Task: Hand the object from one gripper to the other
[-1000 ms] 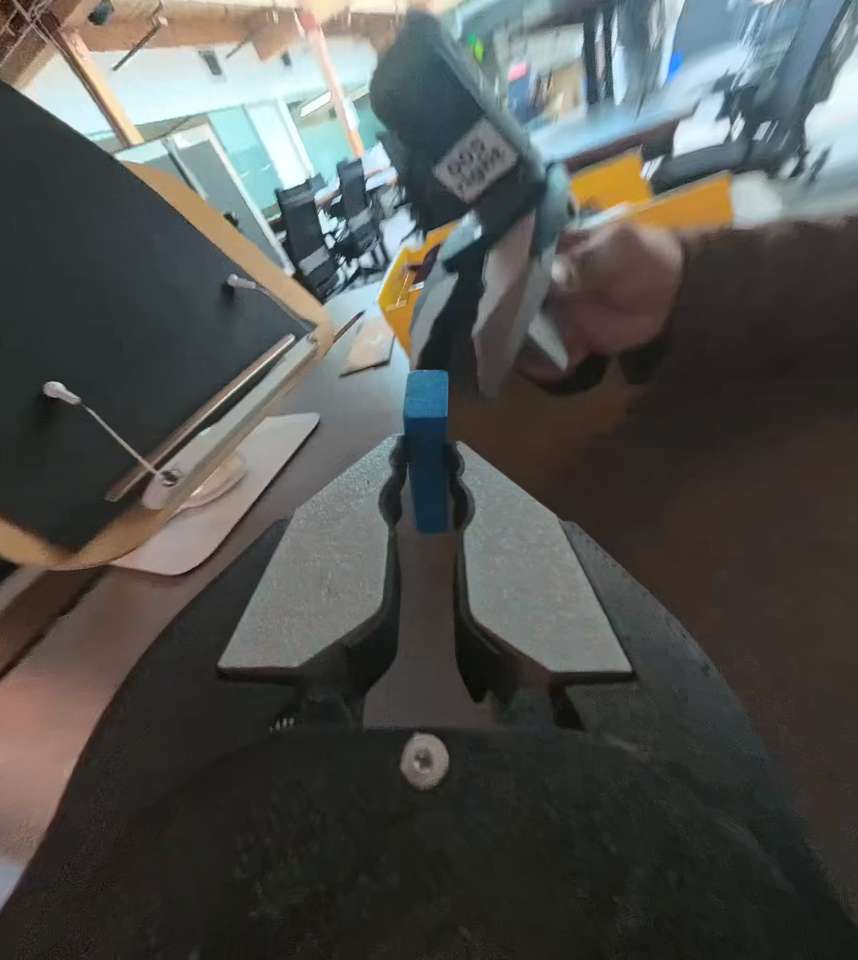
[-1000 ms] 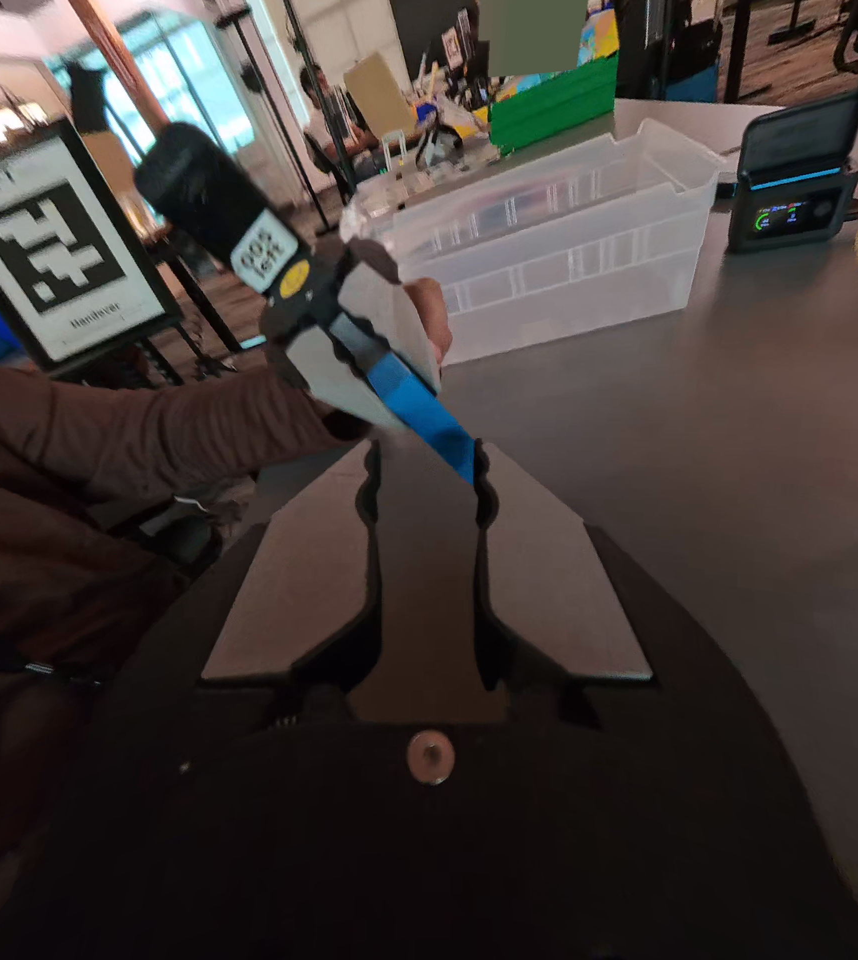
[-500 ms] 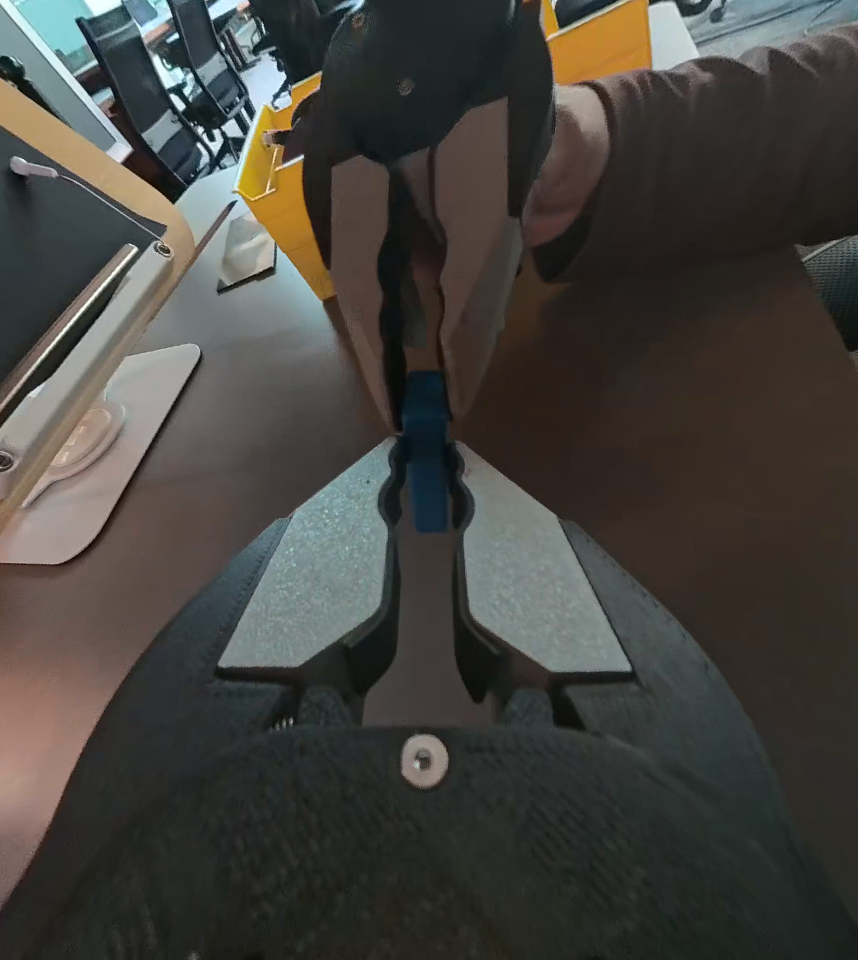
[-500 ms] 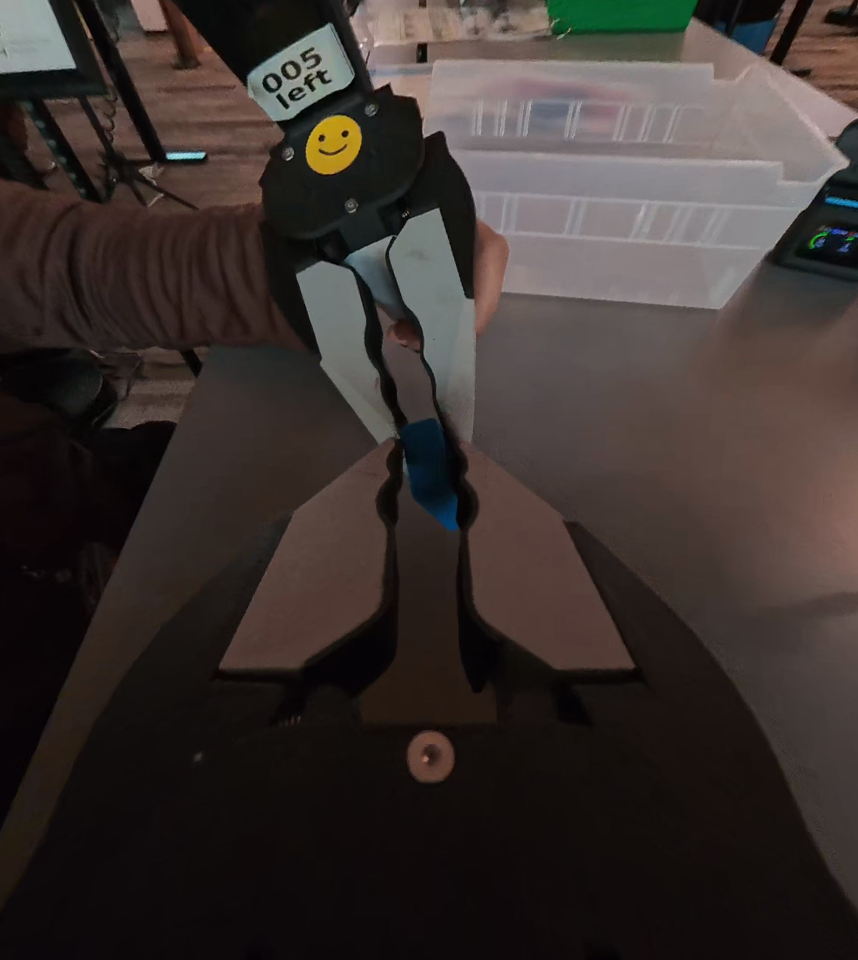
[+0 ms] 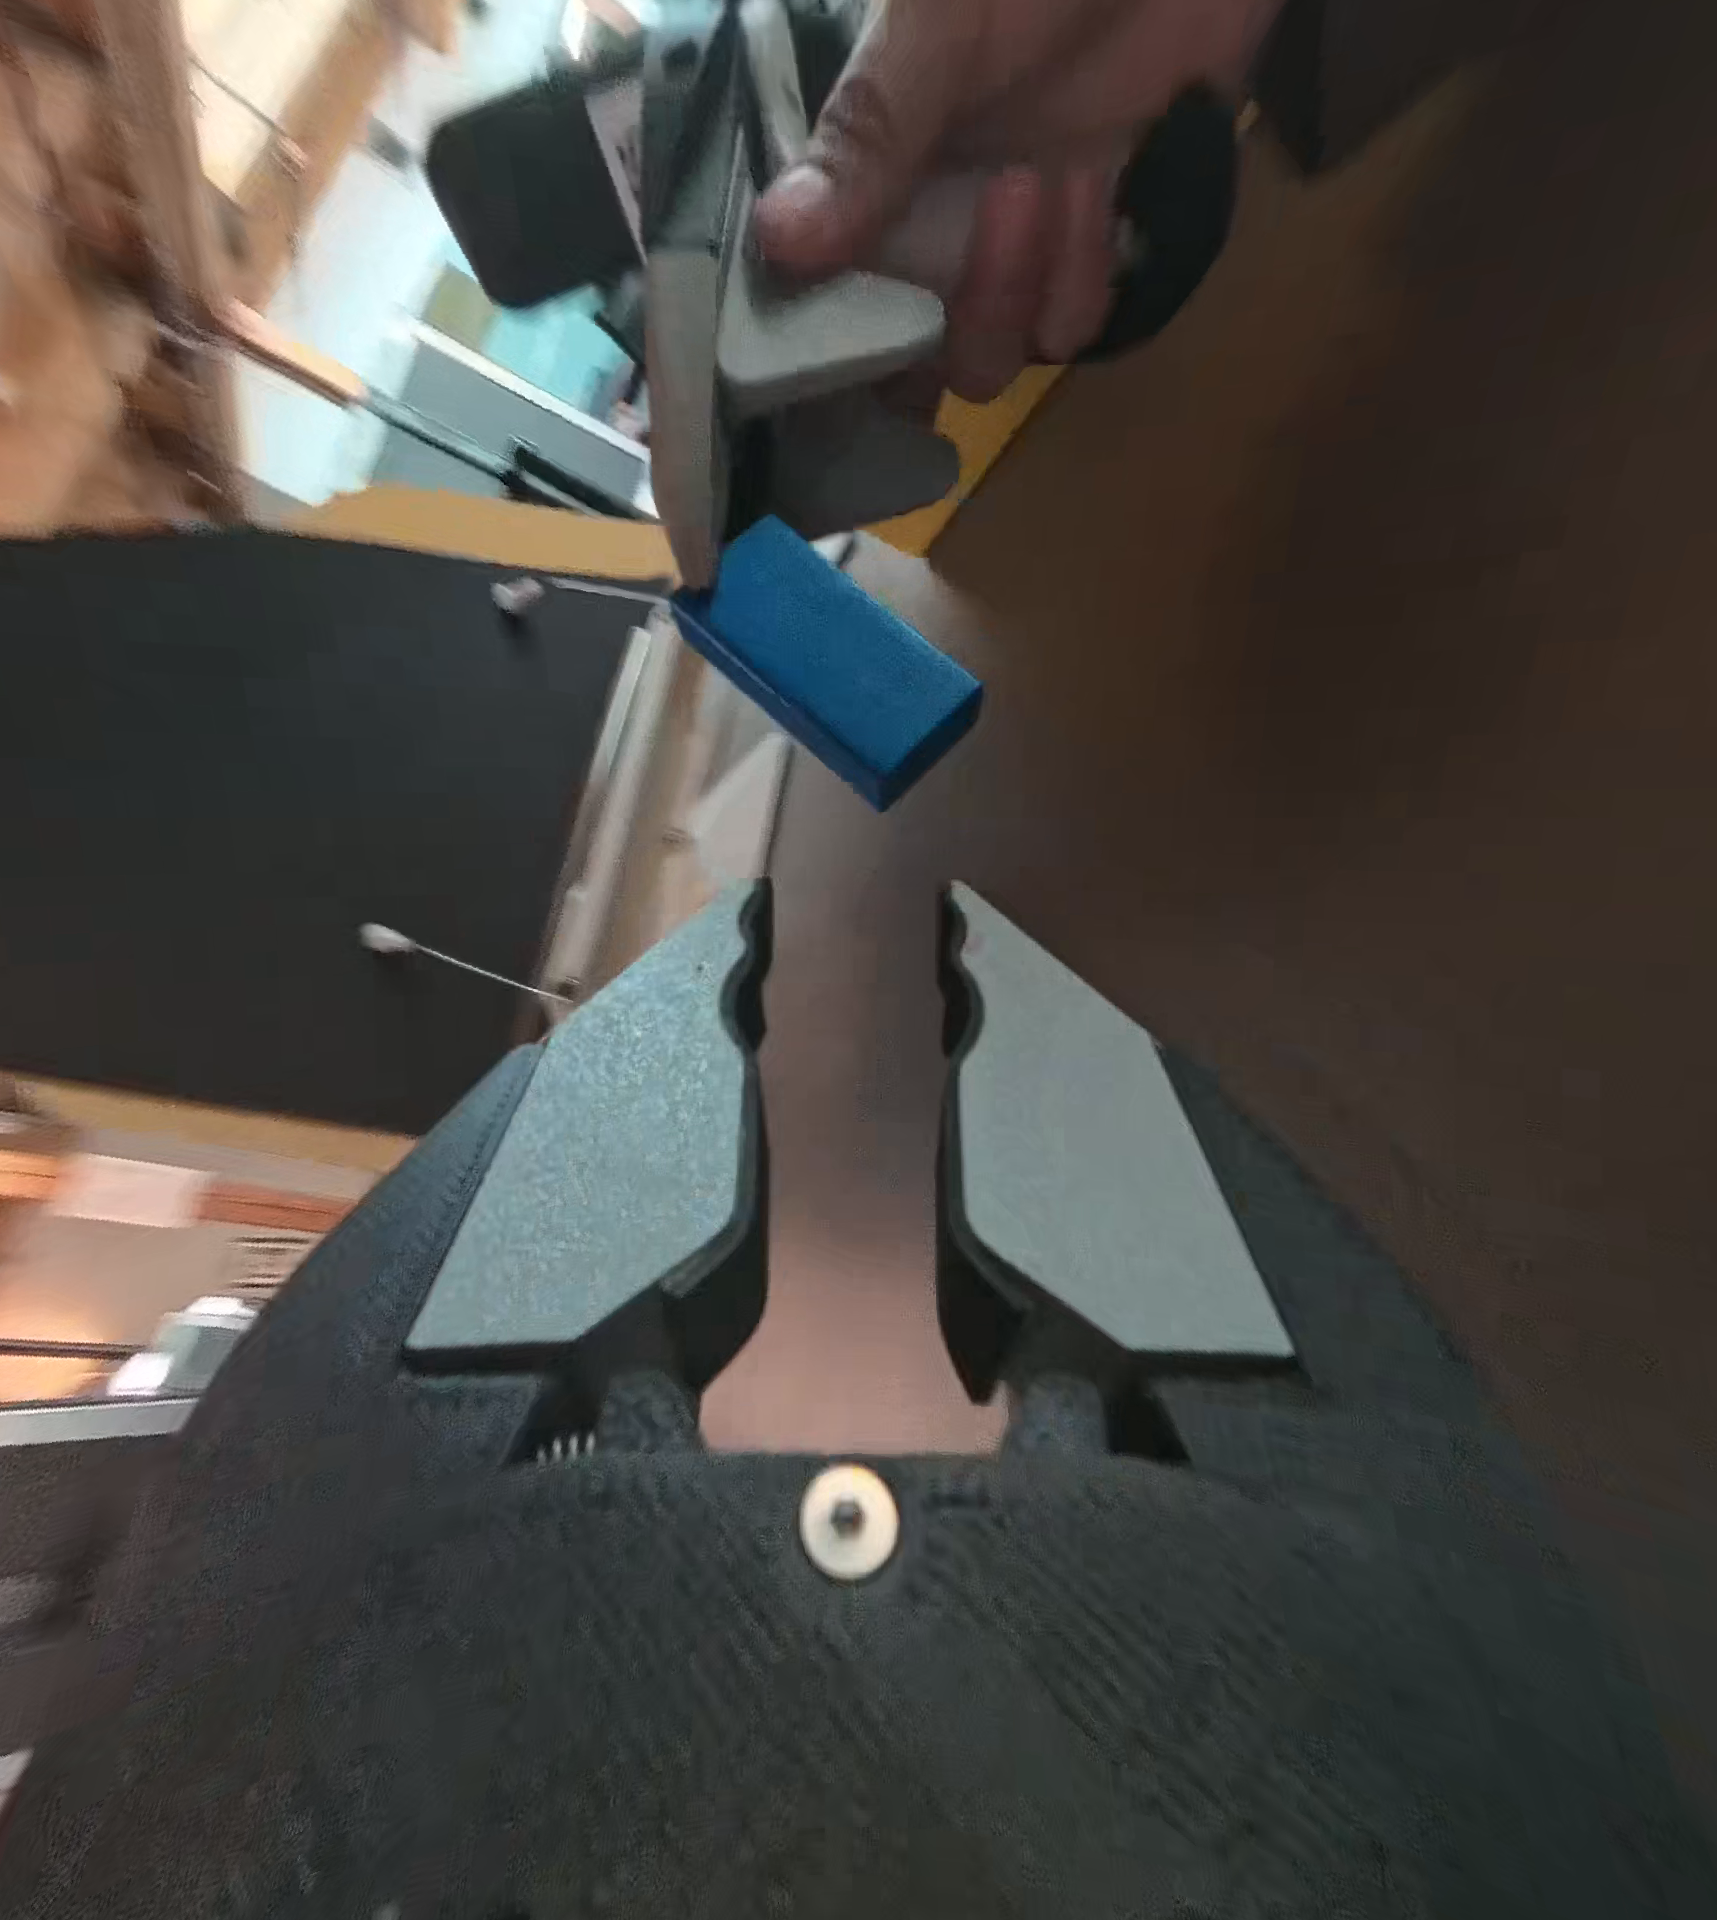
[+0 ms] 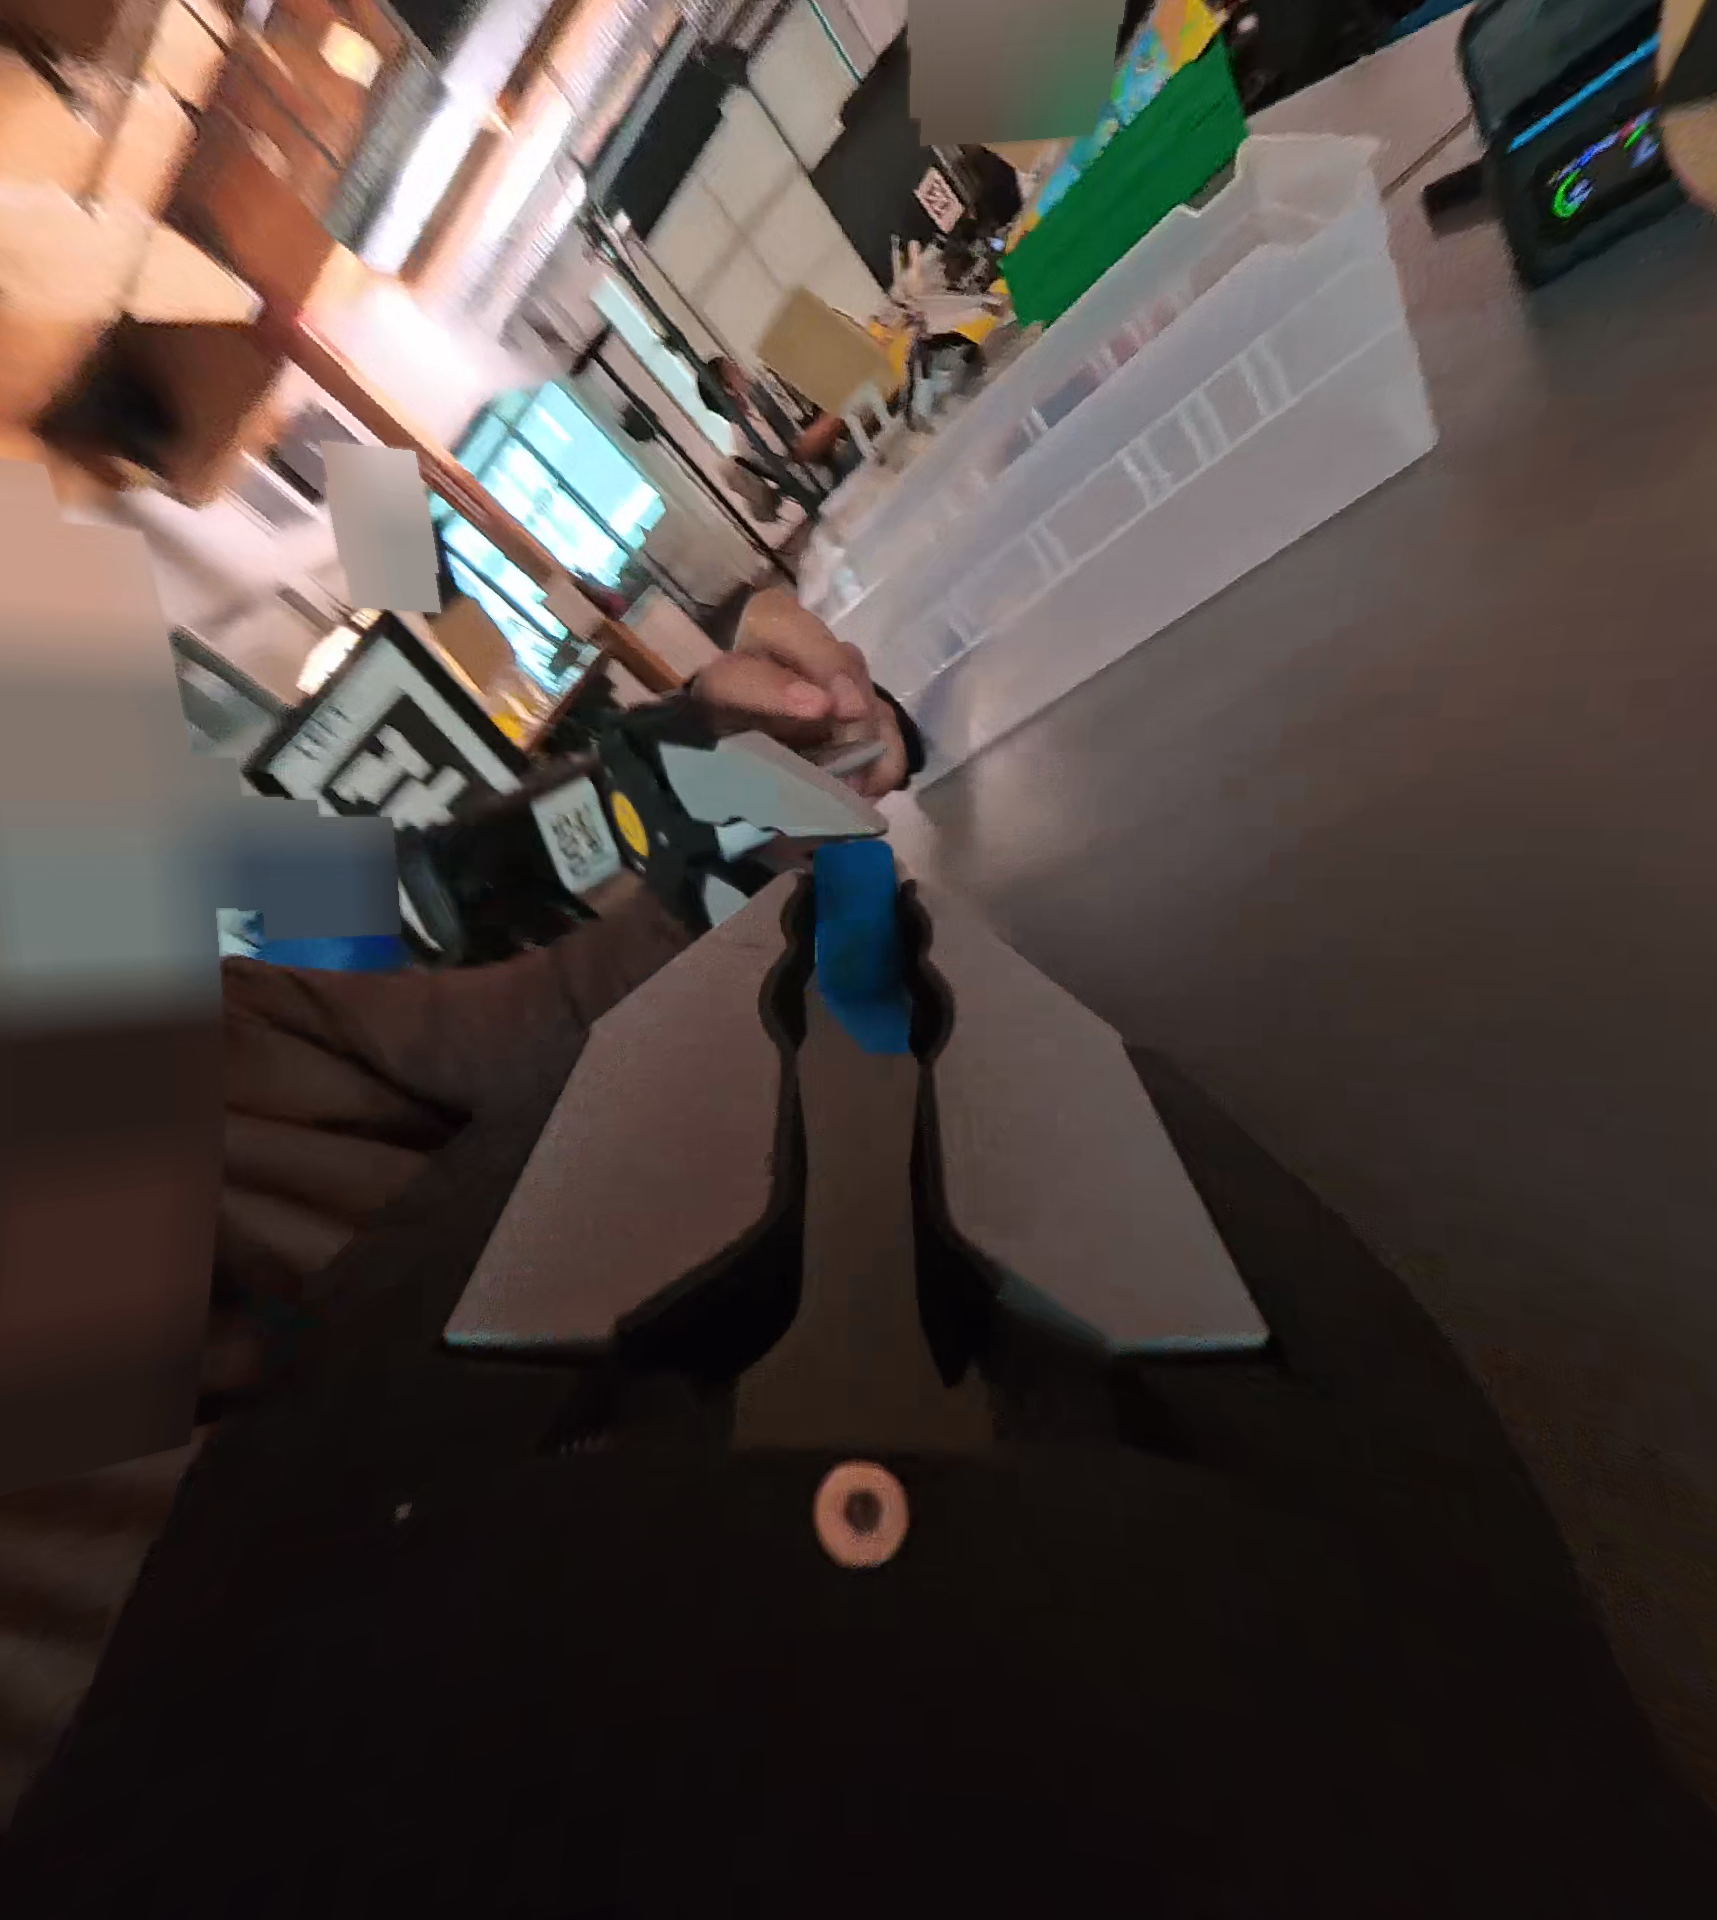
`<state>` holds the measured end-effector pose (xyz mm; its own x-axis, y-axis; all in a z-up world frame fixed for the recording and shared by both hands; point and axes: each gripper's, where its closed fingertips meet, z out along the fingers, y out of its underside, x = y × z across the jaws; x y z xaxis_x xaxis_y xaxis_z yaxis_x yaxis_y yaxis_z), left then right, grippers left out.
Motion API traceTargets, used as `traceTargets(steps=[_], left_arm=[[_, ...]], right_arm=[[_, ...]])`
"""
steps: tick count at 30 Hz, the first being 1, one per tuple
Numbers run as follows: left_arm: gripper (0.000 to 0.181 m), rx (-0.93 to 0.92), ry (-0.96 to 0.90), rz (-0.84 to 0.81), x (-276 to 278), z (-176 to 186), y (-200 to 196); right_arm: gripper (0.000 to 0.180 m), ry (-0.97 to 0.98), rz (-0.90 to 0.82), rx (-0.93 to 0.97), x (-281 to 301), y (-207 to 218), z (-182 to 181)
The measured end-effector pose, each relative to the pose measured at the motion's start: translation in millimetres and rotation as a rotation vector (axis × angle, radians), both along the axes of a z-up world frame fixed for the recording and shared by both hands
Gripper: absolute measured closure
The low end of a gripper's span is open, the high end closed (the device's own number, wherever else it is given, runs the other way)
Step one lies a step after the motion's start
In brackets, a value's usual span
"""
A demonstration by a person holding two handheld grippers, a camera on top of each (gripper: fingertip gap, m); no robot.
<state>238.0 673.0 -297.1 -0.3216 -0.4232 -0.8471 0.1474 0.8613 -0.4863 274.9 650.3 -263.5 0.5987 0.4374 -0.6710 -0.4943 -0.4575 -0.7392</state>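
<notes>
The object is a small blue block [image 5: 826, 659]. In the left wrist view it hangs above and ahead of my left gripper [image 5: 854, 914], which is open and empty, its jaws apart. The block is held by the tips of my right gripper [image 5: 703, 556], seen edge-on at the top with a hand around it. In the right wrist view my right gripper [image 6: 856, 914] is shut on the blue block [image 6: 859, 940] at its fingertips. The left gripper [image 6: 812, 821] lies sideways just behind the block, apart from it.
A clear plastic bin [image 6: 1145, 468] stands on the grey table [image 6: 1456, 831] beyond the grippers. A small black device with a lit screen [image 6: 1581, 177] sits at the far right. A black board on a stand [image 5: 210, 810] is at the left. A brown sleeve [image 6: 397, 1060] lies left.
The left gripper has opened and let go of the blue block. The right gripper has shut on it and holds it alone. Both grippers have drawn apart and rolled sideways.
</notes>
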Motion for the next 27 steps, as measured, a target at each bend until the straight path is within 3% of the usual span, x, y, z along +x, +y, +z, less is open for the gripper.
traceTargets(steps=[10,17,19,21,27], left_arm=[[0.141,0.299,-0.241,0.004,4,6,-25],[0.162,0.345,-0.269,-0.012,2,6,-37],[0.166,0.216,-0.234,-0.019,2,12,-37],[0.168,-0.033,-0.165,-0.047,0,23,-35],[0.169,-0.635,0.033,-0.131,-1,45,-14]], right_arm=[[0.167,0.36,0.135,-0.136,-21,5,-10],[0.168,0.422,0.12,-0.176,-21,11,-19],[0.165,0.385,0.104,-0.177,-19,12,-23],[0.166,0.353,0.057,-0.107,-11,15,-13],[0.134,0.063,-0.018,0.063,-2,6,14]])
